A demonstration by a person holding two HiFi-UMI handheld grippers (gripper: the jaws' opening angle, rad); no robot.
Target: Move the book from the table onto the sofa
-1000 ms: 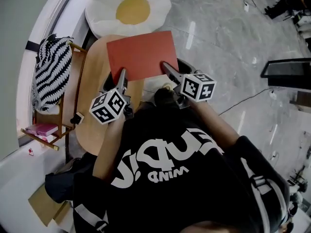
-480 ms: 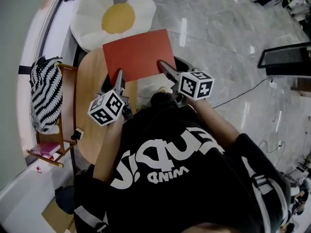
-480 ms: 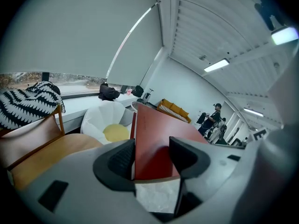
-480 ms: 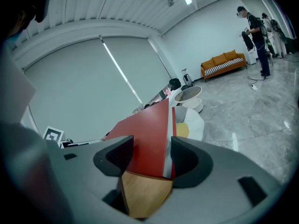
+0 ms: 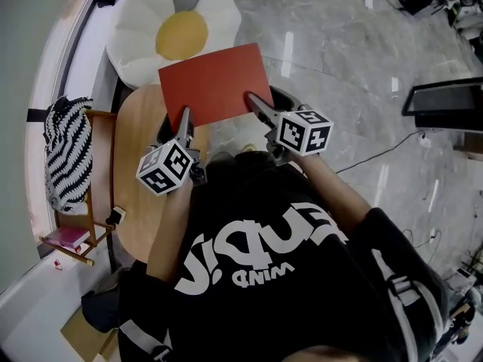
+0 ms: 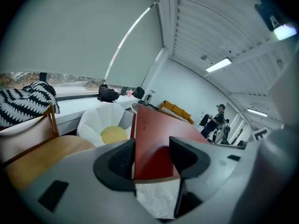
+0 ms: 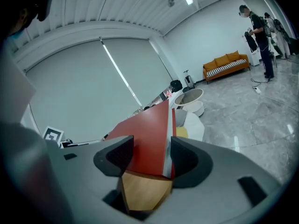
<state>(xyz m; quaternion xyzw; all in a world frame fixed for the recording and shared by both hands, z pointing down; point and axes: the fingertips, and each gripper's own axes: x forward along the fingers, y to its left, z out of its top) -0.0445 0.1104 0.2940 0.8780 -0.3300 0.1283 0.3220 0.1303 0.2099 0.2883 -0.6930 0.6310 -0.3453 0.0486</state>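
Note:
A flat red book point(image 5: 213, 81) hangs in the air between my two grippers, over the far edge of the round wooden table point(image 5: 139, 157). My left gripper point(image 5: 183, 119) is shut on its near left corner and my right gripper point(image 5: 253, 102) on its near right edge. In the left gripper view the book point(image 6: 156, 134) stands between the pads of the left gripper point(image 6: 152, 155). The right gripper view shows the jaws of the right gripper point(image 7: 147, 158) clamped on both covers of the book point(image 7: 149, 129). A white flower-shaped seat point(image 5: 177, 29) with a yellow centre lies just beyond the book.
A wooden chair point(image 5: 90, 202) draped with a zebra-striped cloth point(image 5: 66, 157) stands left of the table. A dark screen point(image 5: 445, 105) and cables lie on the grey floor to the right. Far off are an orange sofa point(image 7: 229, 63) and a standing person point(image 7: 258, 27).
Both grippers have carried the book away from the table toward the flower seat. The seat sits closer to the book in the picture, and the chair has slid back.

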